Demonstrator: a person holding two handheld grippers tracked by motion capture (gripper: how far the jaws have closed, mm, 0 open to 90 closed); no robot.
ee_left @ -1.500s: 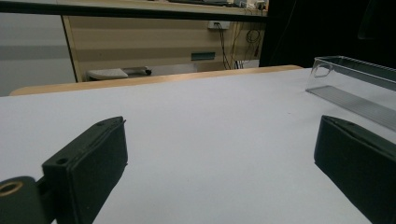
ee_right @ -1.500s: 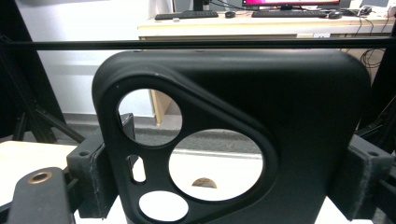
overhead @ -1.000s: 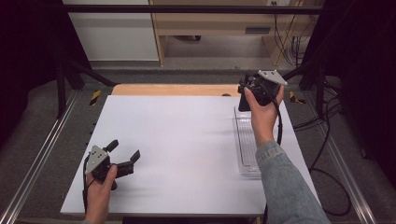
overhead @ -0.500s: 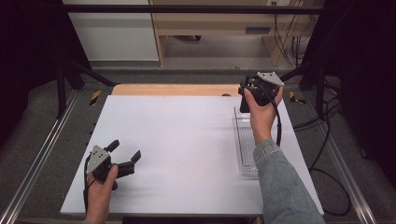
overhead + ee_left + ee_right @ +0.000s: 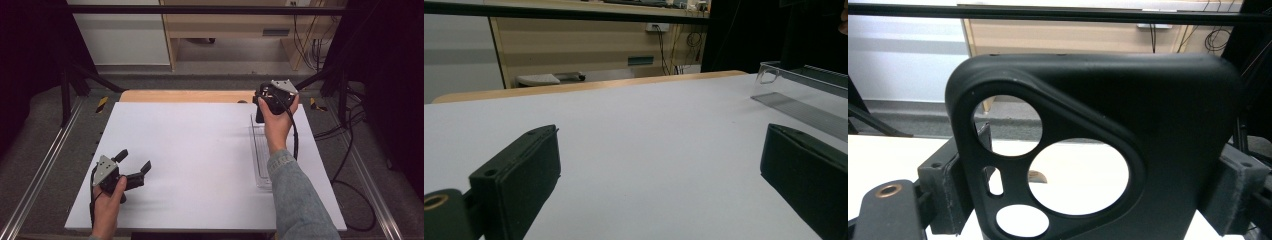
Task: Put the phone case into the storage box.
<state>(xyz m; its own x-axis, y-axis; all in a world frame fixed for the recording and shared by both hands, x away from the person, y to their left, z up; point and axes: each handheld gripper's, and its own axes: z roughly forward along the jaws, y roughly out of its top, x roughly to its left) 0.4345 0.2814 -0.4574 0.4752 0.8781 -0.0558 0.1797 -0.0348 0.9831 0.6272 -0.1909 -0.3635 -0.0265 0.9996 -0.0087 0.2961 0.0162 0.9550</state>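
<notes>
Right tongs clamp a black phone case by its edges, left tongs gape wide; the squeezed case could pop free above the clear tray.

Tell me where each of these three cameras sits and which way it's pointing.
High view: above the person's side, facing forward and down at the white table; both forearms, left tool and right tool show.
Left gripper view: low over the table, looking between its open jaws.
Right gripper view: looks along its jaws, shut on a black phone case.
Shared: the clear tray.
</notes>
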